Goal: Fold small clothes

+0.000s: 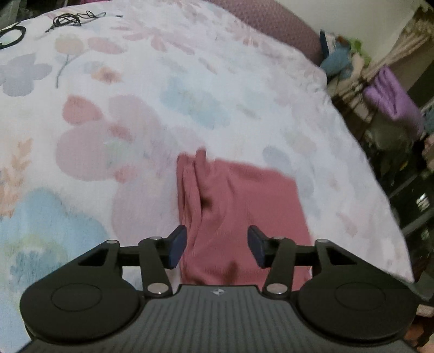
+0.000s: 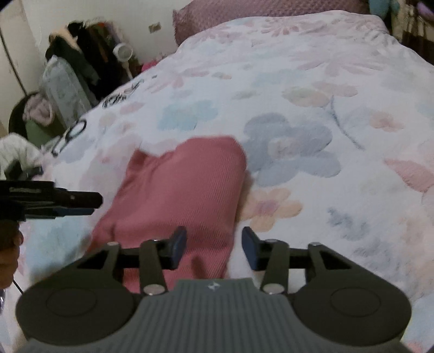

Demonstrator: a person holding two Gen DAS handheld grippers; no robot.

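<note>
Both tools, left [image 1: 217, 245] and right [image 2: 214, 248], are spread over the pink cloth [image 1: 238, 214], pinching nothing. It lies near the bed's [image 1: 135, 108] right edge. Cables [image 1: 67, 19] sit at the far left corner.

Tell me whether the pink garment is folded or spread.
Folded: the pink garment lies as a compact doubled slab on the bedspread, with layered edges at one end.

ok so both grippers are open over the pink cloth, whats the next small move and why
Probably lower the left gripper and close it on the near edge of the pink cloth. Its jaws stand open astride bunched folds there, gripping nothing. The right gripper is also open, straddling the cloth's right edge on the floral bedspread, so it could pinch that side next.
</note>
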